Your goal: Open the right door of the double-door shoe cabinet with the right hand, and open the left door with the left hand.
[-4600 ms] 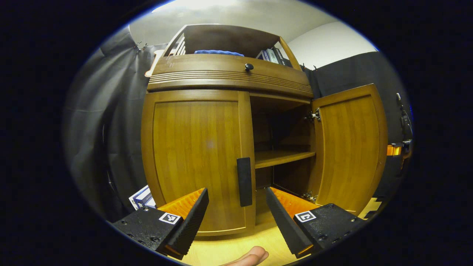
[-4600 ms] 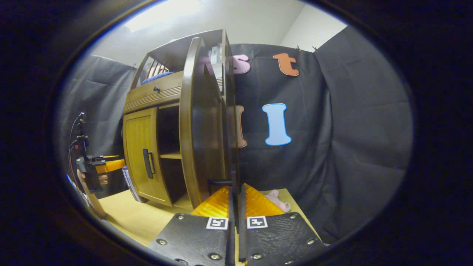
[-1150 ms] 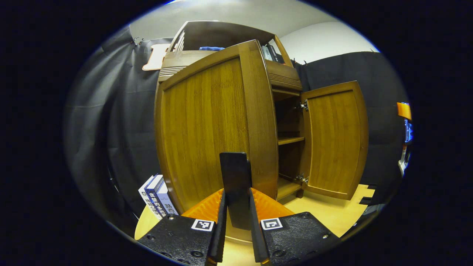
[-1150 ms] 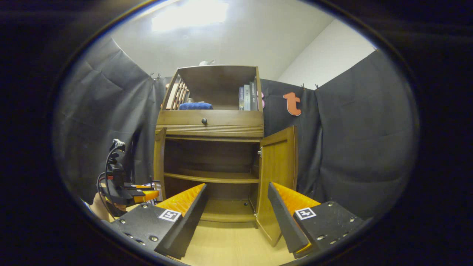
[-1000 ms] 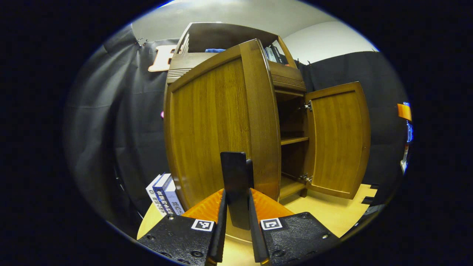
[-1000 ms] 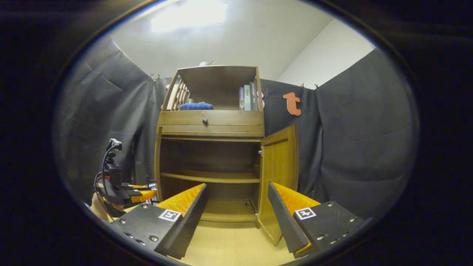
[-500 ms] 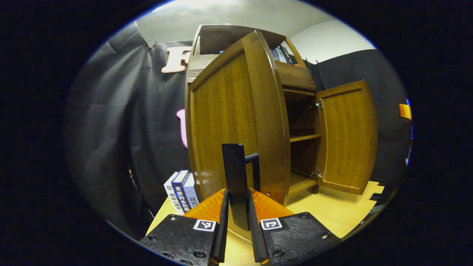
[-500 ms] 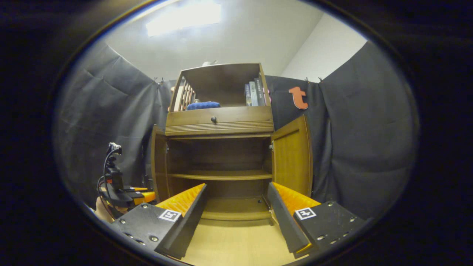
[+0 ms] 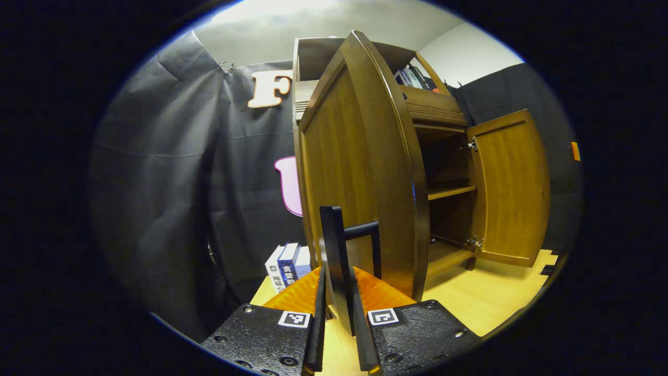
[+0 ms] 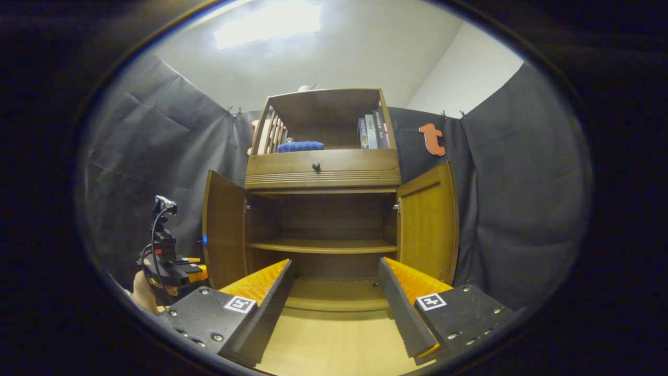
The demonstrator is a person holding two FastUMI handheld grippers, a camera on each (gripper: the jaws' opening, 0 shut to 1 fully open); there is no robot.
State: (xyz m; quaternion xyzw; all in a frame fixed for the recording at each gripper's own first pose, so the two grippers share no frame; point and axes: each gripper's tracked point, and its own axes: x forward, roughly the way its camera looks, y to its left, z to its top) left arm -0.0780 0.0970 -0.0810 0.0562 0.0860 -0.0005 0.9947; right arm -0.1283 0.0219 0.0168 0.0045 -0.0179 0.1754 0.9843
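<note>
The left hand-held gripper [image 9: 336,313] pinches the left door's black handle [image 9: 334,261]; pulled more, its hinges might strain. The right hand-held gripper [image 10: 334,308] is spread, holding nothing.

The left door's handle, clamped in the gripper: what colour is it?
Black; the handle shows best in the left gripper view, against the brown wooden left door.

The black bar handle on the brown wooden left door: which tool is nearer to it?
Left. The left tool is shut on the black bar handle. The right tool is open, back from the cabinet, facing its shelves.
</note>
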